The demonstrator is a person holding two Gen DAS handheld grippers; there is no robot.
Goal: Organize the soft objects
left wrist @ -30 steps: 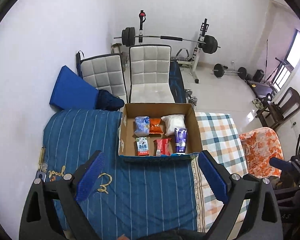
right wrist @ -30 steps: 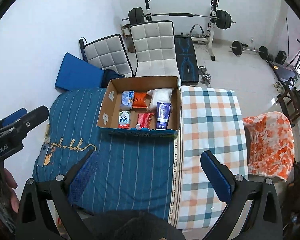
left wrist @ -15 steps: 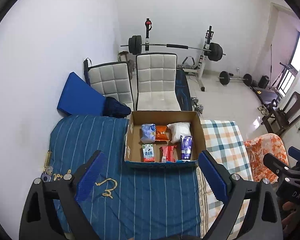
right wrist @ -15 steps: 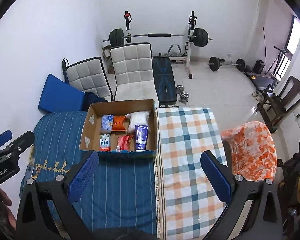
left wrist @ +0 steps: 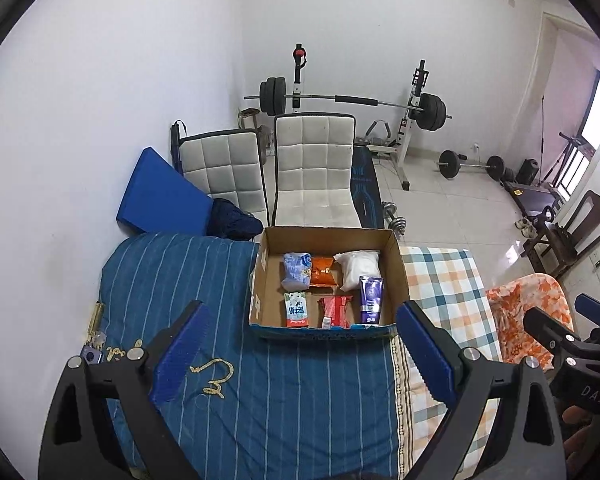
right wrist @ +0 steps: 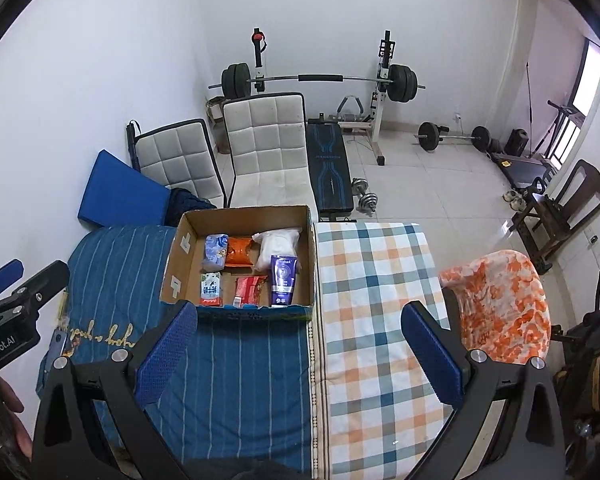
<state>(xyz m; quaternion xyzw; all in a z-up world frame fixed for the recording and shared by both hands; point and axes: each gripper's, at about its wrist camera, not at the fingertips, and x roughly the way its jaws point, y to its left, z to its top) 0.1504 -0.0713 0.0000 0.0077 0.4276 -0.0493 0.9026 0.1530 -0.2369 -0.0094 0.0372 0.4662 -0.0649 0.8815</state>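
Left wrist view: left gripper (left wrist: 302, 346) gapes wide, empty, above the blue cloth (left wrist: 260, 392). Right gripper (right wrist: 300, 350) likewise spread, holding nothing. Six soft packs lie inside the box (left wrist: 396, 268).

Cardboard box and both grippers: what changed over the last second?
Both grippers pulled up and back, so the cardboard box looks smaller and more of the room shows. Left gripper and right gripper took hold of nothing; their fingers stayed wide open. The box and its packets did not move on the bed.
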